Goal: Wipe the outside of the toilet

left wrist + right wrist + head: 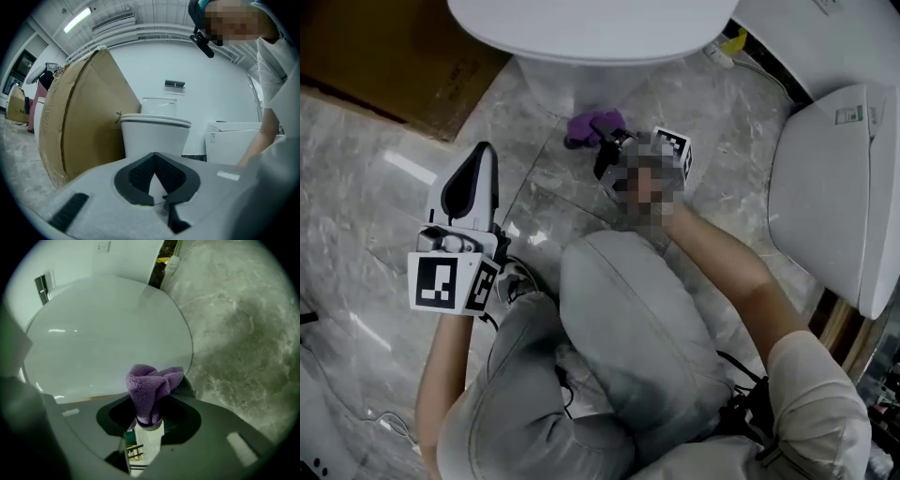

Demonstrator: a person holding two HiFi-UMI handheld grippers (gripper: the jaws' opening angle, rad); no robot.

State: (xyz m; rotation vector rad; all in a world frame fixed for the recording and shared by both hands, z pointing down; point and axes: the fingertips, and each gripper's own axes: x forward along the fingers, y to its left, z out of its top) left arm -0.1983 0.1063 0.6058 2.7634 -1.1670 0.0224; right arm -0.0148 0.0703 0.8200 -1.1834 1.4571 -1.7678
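The right gripper [150, 417] is closed on a purple cloth [152, 383]. The cloth is pinched at its lower end between the jaws, and a bunched fold stands out past the jaw tips. Directly ahead of this gripper, the white outer surface of the toilet [108, 333] fills most of the right gripper view. The views do not show whether the cloth touches that surface. To the right of the jaws lies the grey marble floor [239, 329].

In the head view, the right gripper [609, 155] is extended forward and low, at the foot of the toilet [581, 33]. The purple cloth [592, 126] sits at its tip, just beside the pedestal and below the overhanging bowl.

The left gripper [154, 158] has its jaws pressed together at the tips, with nothing between them. It points level at the front of the toilet [154, 133], which stands well ahead of it. A large cardboard box [84, 122] stands to the left of the jaws, beside the toilet. A white box-shaped unit [234, 140] stands to the right.

In the head view, the left gripper [478, 164] is held back near the person's knee [628, 309], well apart from the right gripper and from the toilet. The floor [366, 187] lies beneath it.
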